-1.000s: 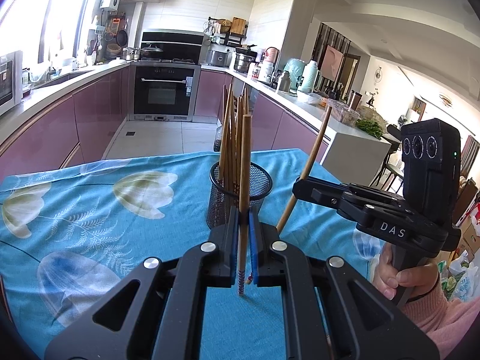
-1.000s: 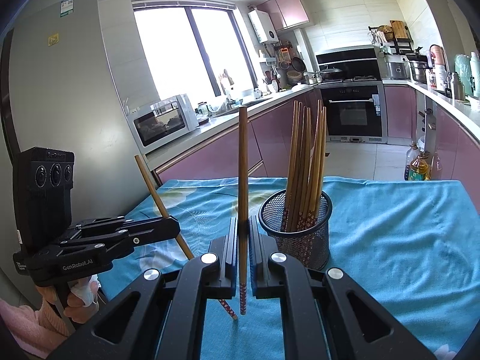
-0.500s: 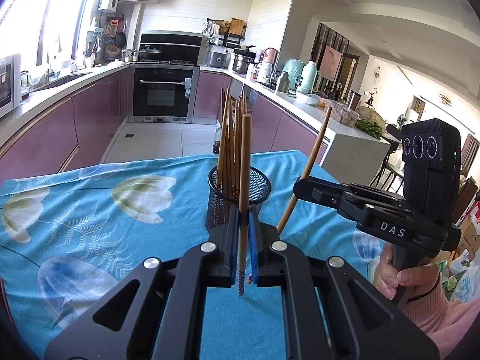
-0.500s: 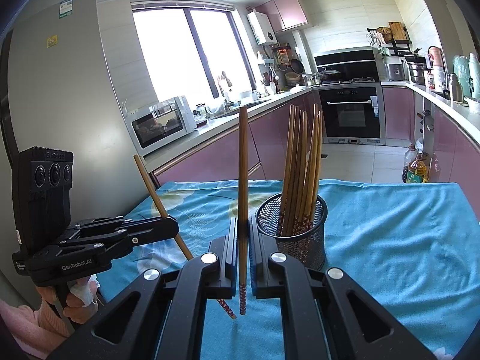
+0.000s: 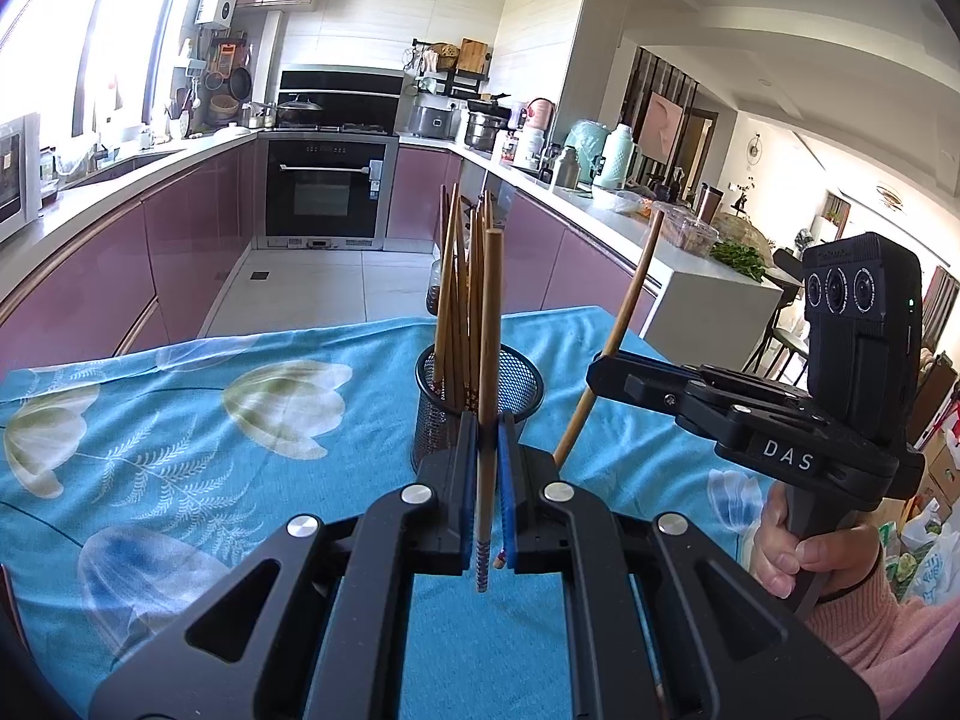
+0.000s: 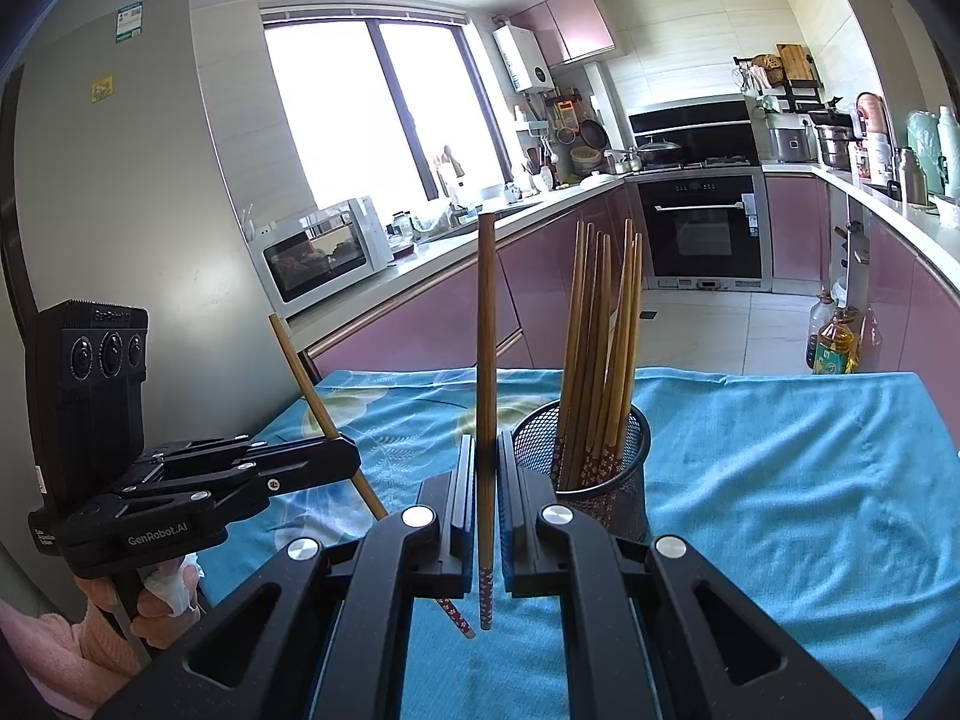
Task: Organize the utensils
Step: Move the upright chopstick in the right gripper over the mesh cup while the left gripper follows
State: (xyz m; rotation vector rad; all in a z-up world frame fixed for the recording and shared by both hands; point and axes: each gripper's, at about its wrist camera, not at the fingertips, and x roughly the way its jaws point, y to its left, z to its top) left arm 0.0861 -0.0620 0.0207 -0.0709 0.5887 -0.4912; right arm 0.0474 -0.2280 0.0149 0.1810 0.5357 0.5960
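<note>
A black mesh cup (image 5: pixel 480 396) (image 6: pixel 606 468) stands on the blue flowered tablecloth (image 5: pixel 180 420) and holds several brown chopsticks (image 5: pixel 459 300) (image 6: pixel 600 330) upright. My left gripper (image 5: pixel 487 480) is shut on one brown chopstick (image 5: pixel 491 330), held upright just in front of the cup. My right gripper (image 6: pixel 486 498) is shut on another brown chopstick (image 6: pixel 486 330), held upright just left of the cup. The right gripper (image 5: pixel 606 369) and its chopstick (image 5: pixel 624 324) show in the left wrist view. The left gripper (image 6: pixel 342 456) and its chopstick (image 6: pixel 300 366) show in the right wrist view.
The table's far edge (image 5: pixel 300 336) drops to a tiled kitchen floor. Purple cabinets, an oven (image 5: pixel 327 192) and a microwave (image 6: pixel 324 252) stand behind. An oil bottle (image 6: pixel 831 348) stands on the floor by the table's far right corner.
Both grippers have drifted slightly back from the cup, each still holding its chopstick upright. The cup looks a little farther and lower in both views.
</note>
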